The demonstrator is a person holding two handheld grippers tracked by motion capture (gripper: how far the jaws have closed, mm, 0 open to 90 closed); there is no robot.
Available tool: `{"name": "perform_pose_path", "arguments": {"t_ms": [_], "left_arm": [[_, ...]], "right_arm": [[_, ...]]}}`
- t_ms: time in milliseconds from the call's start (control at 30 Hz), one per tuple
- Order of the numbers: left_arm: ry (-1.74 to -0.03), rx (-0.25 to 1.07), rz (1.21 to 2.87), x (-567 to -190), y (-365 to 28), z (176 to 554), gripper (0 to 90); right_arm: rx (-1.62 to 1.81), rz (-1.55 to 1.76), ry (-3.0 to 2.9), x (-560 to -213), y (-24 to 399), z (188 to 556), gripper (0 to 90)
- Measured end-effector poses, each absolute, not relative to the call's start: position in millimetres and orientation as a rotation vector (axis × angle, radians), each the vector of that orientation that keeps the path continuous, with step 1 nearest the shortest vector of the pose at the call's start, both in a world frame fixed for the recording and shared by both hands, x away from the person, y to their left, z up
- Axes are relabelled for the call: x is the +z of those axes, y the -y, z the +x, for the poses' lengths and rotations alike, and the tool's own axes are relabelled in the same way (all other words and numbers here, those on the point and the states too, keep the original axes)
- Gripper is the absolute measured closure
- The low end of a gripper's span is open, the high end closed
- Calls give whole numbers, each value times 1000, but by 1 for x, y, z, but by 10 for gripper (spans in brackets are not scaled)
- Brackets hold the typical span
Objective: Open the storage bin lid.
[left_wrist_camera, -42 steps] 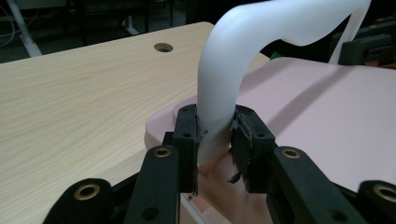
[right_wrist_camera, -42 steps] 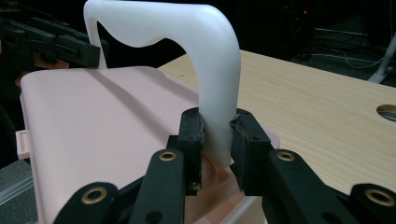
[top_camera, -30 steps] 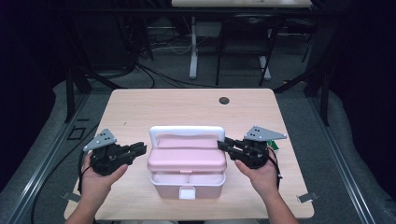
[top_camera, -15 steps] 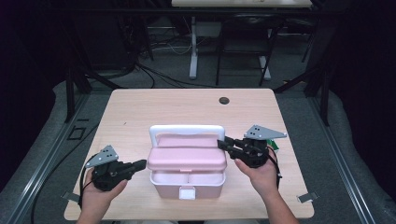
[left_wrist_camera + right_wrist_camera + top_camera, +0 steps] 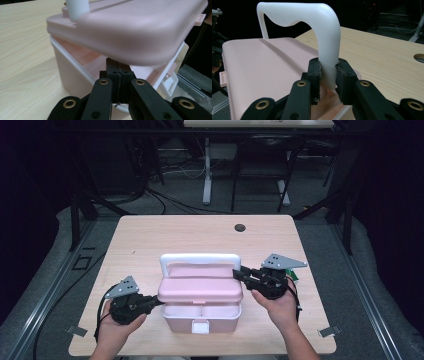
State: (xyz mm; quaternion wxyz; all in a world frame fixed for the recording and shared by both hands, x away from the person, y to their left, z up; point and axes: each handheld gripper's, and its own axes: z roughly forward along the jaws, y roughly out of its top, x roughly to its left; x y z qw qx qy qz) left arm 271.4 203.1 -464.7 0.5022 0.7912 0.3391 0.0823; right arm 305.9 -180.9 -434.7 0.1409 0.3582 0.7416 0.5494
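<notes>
Pink storage box [image 5: 201, 301] sits near the front edge of the desk [image 5: 150, 240], between both hands. Its lid [image 5: 130, 27] is lifted at the front, tilted, with a gap over the inner tray.

Right gripper [image 5: 327, 75]: fingers pinching the lower leg of the white handle [image 5: 324, 37], which stands upright; this steadies the box.

Left gripper [image 5: 119, 75]: its fingers have just closed and are now pressed together with nothing between them, tips tucked under the raised lid edge at the box's left side.

Step in hand, as judged: opening the lid by levering from below. Next move calls for raising the left tips so the lid swings back on its hinge, while the right grip keeps the base from sliding or tipping.
</notes>
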Motion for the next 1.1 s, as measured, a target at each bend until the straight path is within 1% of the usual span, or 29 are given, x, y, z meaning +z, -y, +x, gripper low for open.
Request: {"name": "perform_pose_path", "arguments": {"t_ms": [233, 467, 567, 733, 1100], "left_arm": [[-793, 188, 1915, -460, -193, 271, 900], [-781, 201, 1913, -454, -192, 269, 900], [-777, 209, 1913, -451, -192, 269, 900], [-776, 213, 1911, -448, -192, 269, 900], [-774, 226, 1901, -437, -190, 272, 900]], "right_arm": [[1595, 1042, -2139, -435, 181, 306, 745], [1596, 1049, -2141, -435, 182, 307, 743], [1614, 1050, -2128, -435, 183, 308, 736], [1613, 1079, -2103, -434, 187, 309, 688], [1642, 1093, -2044, -432, 198, 304, 686]]}}
